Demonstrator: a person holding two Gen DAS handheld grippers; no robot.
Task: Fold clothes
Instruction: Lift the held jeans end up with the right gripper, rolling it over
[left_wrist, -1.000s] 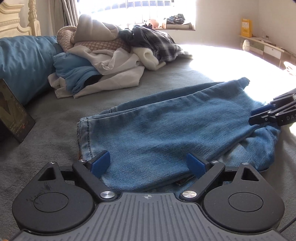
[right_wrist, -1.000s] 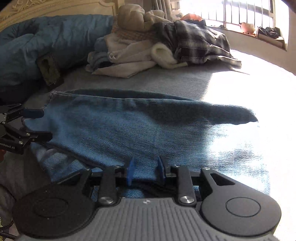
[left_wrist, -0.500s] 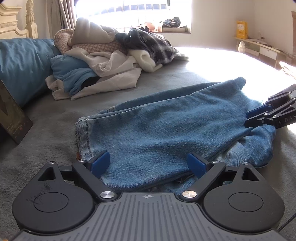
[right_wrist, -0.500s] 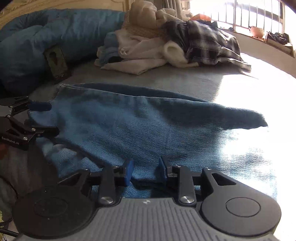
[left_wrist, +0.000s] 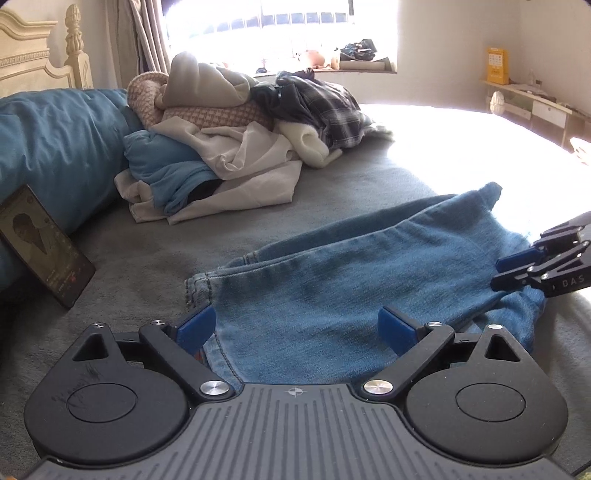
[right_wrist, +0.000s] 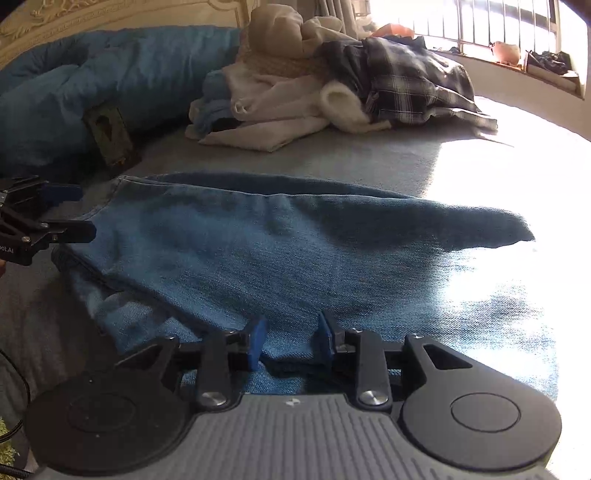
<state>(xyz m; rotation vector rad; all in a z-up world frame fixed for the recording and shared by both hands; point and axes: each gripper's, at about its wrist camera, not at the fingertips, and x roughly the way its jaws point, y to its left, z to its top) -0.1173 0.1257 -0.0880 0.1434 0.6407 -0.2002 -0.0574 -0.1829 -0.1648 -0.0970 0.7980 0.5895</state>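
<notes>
Blue jeans (left_wrist: 351, 280) lie folded over on the grey bed cover (left_wrist: 362, 192), hem end to the left of the left wrist view, bunched lower layer sticking out at the near edge. Left gripper (left_wrist: 297, 328) sits low over the near edge with jaws spread wide, pads well apart on either side of the denim, pinching nothing. Right gripper (right_wrist: 289, 341) is at the near edge on its side; its jaws have just been opening and stand partly apart with a ridge of denim between the pads, which do not look pressed on it. Step looks like a release after laying a fold, both grippers letting go. Next move probably calls for a fresh grip at one end to fold the jeans across again, and the rumpled under-layer near the right gripper wants flattening first. Beyond: pile of unfolded clothes (left_wrist: 236, 147), blue duvet (left_wrist: 55, 147), a phone (left_wrist: 44, 247) propped against it, bright window behind.
</notes>
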